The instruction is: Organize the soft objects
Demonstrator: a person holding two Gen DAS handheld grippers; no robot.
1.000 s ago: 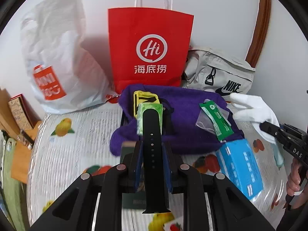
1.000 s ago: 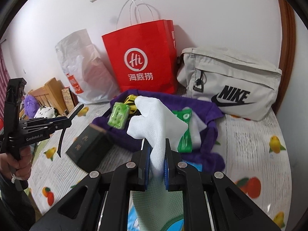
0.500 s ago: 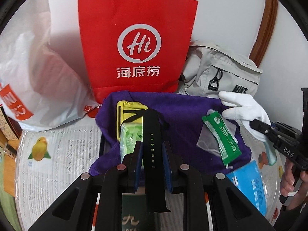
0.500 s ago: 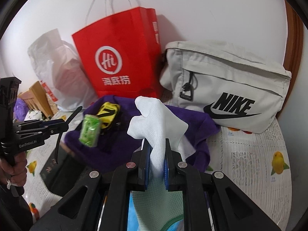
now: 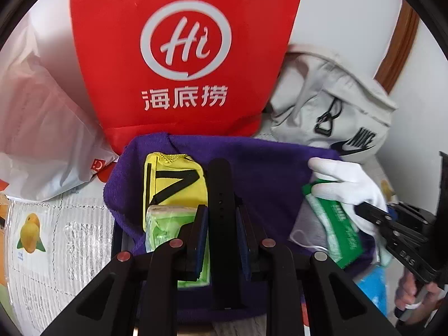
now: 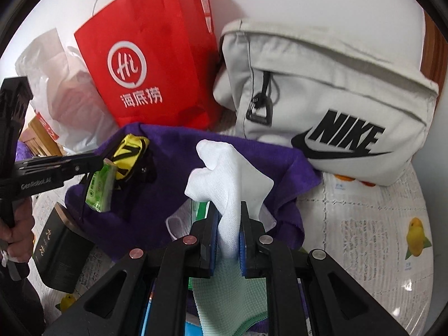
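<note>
My left gripper (image 5: 221,210) is shut on a black strap (image 5: 221,184) that pokes forward over a purple towel (image 5: 266,168). A yellow pouch (image 5: 173,182) and a green tissue pack (image 5: 165,224) lie on the towel just left of the strap. My right gripper (image 6: 228,207) is shut on a white glove (image 6: 224,173), which stands up above the same towel (image 6: 173,168). In the left wrist view that glove (image 5: 344,184) hangs over a green sachet (image 5: 338,229), with the right gripper (image 5: 366,212) behind it. The left gripper (image 6: 95,163) reaches in beside the tissue pack (image 6: 100,189).
A red paper bag (image 5: 182,56) stands behind the towel, with a grey Nike bag (image 6: 322,98) to its right and a white plastic bag (image 5: 42,128) to its left. A black box (image 6: 58,252) sits at the towel's near left, and a blue pack (image 5: 375,285) at its near right.
Both grippers have moved forward and lower towards the purple towel, so the bags fill more of each view. The strap and the glove stay gripped.
</note>
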